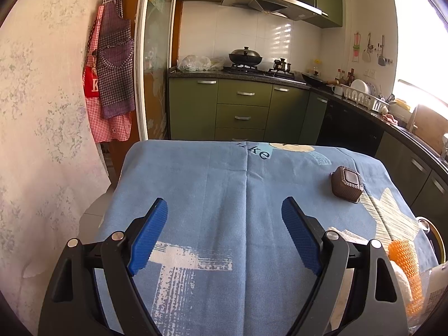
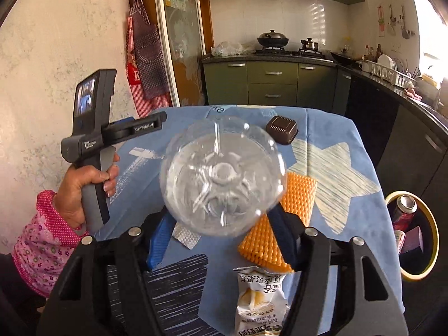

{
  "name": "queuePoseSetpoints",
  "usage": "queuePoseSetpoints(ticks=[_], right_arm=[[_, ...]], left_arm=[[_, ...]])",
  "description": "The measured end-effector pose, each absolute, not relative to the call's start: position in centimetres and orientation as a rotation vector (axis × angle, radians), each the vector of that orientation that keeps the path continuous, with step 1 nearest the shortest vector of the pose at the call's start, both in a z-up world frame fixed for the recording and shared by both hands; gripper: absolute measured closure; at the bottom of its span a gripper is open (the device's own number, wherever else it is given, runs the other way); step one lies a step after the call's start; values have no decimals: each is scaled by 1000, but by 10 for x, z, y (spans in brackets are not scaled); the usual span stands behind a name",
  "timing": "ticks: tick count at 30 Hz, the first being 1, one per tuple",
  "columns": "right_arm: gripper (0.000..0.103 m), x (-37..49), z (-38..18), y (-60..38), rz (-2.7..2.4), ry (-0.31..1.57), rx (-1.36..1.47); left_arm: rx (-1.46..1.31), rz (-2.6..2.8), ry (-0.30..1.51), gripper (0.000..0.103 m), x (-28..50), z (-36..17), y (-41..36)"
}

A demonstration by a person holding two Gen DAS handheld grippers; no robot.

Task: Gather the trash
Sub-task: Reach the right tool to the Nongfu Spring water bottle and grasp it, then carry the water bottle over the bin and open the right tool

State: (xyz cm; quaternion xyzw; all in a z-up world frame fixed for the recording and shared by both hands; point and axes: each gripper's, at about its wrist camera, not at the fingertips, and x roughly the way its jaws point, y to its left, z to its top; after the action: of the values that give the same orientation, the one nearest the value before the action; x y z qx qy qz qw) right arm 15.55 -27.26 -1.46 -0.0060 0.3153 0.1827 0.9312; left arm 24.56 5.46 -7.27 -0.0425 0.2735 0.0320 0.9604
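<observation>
Clamped between my right tongs (image 2: 221, 224), a clear plastic bottle (image 2: 222, 175) points base-first at the camera, lifted off the surface (image 2: 350, 128); the pads press its sides, so I take it as gripped. My left tongs (image 1: 224, 224) hang open over bare blue cloth with nothing between them, held in my left hand (image 2: 84, 187).

Trash not yet collected lies below the bottle: an orange foam net (image 2: 296, 196), a snack wrapper (image 2: 260, 302) nearest me, and a small foil scrap (image 2: 186, 236) beside the left pad. A brown box (image 2: 281, 130) sits farther back; whether it counts as trash I cannot tell.

The bin (image 2: 428, 224) stands off the right edge of the surface, a can (image 2: 404, 208) already inside.

I judge this to be the carry step for the bottle. Next I need to swing it right, clear of the edge, bring it over the bin's mouth, and only then open. The bottle is smooth and light, so a loose squeeze could let it slip or tilt on the way.
</observation>
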Motion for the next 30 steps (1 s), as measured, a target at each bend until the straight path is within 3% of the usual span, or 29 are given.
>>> queuePoseSetpoints(ticks=[18,30], right_arm=[[43,205,-5,-278,496,768,85],[44,193,17,-314,499,701,159]], left_arm=[[-83,61,552,20,244,-73,53],[-77,51,555,20,244,-74,49]])
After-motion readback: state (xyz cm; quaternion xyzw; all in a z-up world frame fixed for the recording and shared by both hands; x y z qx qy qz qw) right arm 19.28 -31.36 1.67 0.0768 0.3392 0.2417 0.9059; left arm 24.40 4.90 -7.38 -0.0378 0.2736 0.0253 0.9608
